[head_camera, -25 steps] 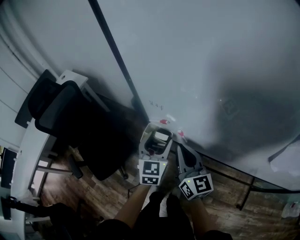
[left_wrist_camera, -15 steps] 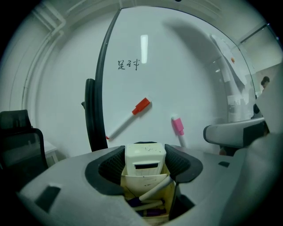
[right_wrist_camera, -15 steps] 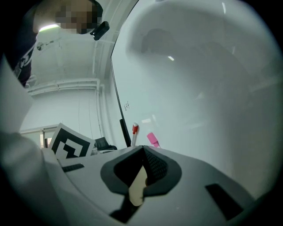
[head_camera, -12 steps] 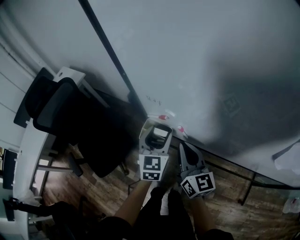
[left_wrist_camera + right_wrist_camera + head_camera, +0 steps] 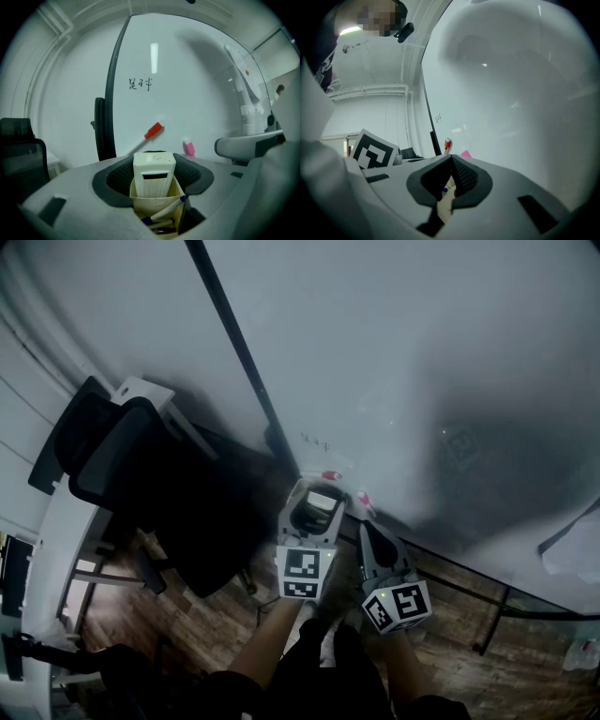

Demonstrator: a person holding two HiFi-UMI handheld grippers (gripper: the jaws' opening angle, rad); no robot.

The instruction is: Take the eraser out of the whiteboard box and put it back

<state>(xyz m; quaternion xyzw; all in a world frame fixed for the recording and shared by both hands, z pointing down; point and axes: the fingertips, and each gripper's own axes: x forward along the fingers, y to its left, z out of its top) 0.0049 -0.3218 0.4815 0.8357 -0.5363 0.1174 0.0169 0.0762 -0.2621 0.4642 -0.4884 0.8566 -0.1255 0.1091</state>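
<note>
A cream eraser (image 5: 154, 176) stands upright in a cream box (image 5: 138, 202) that also holds markers (image 5: 168, 211). The box hangs low on the whiteboard (image 5: 403, 352). My left gripper (image 5: 154, 154) reaches around the eraser, its dark pads (image 5: 117, 177) on either side. Its jaws have just been closing with the eraser between them, and I see no firm press. In the head view the left gripper (image 5: 321, 486) sits over the eraser (image 5: 322, 502). My right gripper (image 5: 364, 526) is close beside it on the right. The right gripper (image 5: 452, 161) is shut with nothing in it.
A red-capped marker (image 5: 153, 131) and a pink magnet (image 5: 188, 147) stick to the board just above the box. A black frame bar (image 5: 234, 352) runs up the board. An office chair (image 5: 141, 474) and a white desk (image 5: 56, 549) stand to the left on the wooden floor.
Only the head view has swayed a little. Both grippers keep their places at the box.
</note>
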